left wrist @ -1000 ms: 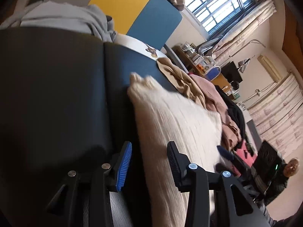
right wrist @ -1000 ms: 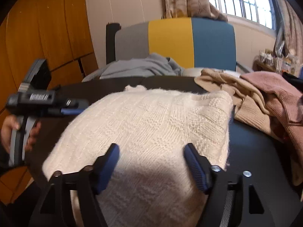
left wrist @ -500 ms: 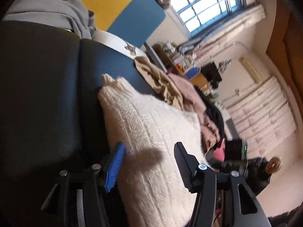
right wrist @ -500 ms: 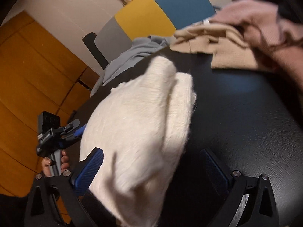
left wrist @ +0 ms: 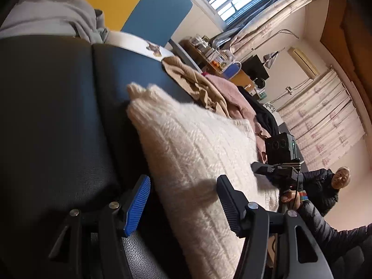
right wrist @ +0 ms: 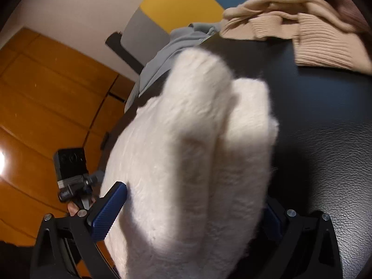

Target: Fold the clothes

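No text, brand, number or sign can be read in either view. A small printed figure is seen on the white cloth [left wrist: 148, 46] behind the counter, but it carries no letters. A label strip on the camera mount [right wrist: 69, 182] beside the cream sweater is too blurred to be read, and the packages on the far shelf [left wrist: 216, 55] are too small.
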`<state>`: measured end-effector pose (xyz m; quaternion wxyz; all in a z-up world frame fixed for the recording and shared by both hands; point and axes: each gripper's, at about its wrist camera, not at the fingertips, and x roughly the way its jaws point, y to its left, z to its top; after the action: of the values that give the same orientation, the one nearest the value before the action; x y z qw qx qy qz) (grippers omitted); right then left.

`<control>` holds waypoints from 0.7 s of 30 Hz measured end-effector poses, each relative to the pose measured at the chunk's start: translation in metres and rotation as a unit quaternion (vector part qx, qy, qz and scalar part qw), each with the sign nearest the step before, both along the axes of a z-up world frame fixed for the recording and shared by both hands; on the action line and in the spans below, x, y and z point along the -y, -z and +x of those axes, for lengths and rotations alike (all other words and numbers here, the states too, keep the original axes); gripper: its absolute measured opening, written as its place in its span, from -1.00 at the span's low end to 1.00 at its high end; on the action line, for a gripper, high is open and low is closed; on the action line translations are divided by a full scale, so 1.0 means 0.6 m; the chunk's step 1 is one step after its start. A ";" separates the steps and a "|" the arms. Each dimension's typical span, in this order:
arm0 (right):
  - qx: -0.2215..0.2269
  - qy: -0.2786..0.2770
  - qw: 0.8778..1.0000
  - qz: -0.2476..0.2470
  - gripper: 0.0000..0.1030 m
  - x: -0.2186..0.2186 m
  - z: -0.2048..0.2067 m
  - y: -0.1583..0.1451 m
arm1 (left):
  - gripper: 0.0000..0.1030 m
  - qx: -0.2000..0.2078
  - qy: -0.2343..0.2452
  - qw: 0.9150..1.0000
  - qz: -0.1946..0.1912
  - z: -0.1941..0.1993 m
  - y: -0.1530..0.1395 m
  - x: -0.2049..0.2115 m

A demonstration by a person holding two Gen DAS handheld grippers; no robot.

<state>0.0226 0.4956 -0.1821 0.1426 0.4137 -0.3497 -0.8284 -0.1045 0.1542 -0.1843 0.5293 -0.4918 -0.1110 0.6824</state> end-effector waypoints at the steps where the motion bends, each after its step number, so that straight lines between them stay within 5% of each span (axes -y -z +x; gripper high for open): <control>1: -0.003 0.002 1.000 0.007 1.00 0.005 0.000 0.000 | 0.19 0.008 0.004 1.000 0.000 -0.003 0.004 -0.004; 6: -0.012 -0.002 1.000 0.022 1.00 0.010 0.001 0.004 | 0.20 0.035 0.011 0.999 0.019 -0.016 0.014 -0.003; 10: -0.026 0.005 1.000 0.015 1.00 0.009 0.005 0.008 | 0.25 -0.004 0.005 1.000 0.018 -0.004 0.012 -0.005; 12: -0.025 0.016 1.000 0.010 1.00 0.008 0.002 0.009 | 0.33 -0.028 0.000 1.000 0.004 0.005 0.004 -0.012; 16: -0.030 0.026 0.999 0.011 1.00 0.007 0.001 0.010 | 0.46 0.009 -0.016 1.000 -0.020 -0.009 0.009 0.000; 21: -0.030 0.000 1.000 0.006 1.00 0.004 -0.005 0.013 | 0.46 -0.004 -0.008 0.999 -0.031 -0.007 0.003 0.007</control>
<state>0.0196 0.4930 -0.1901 0.1507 0.3891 -0.3403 -0.8427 -0.1086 0.1501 -0.1862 0.5088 -0.5041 -0.0919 0.6918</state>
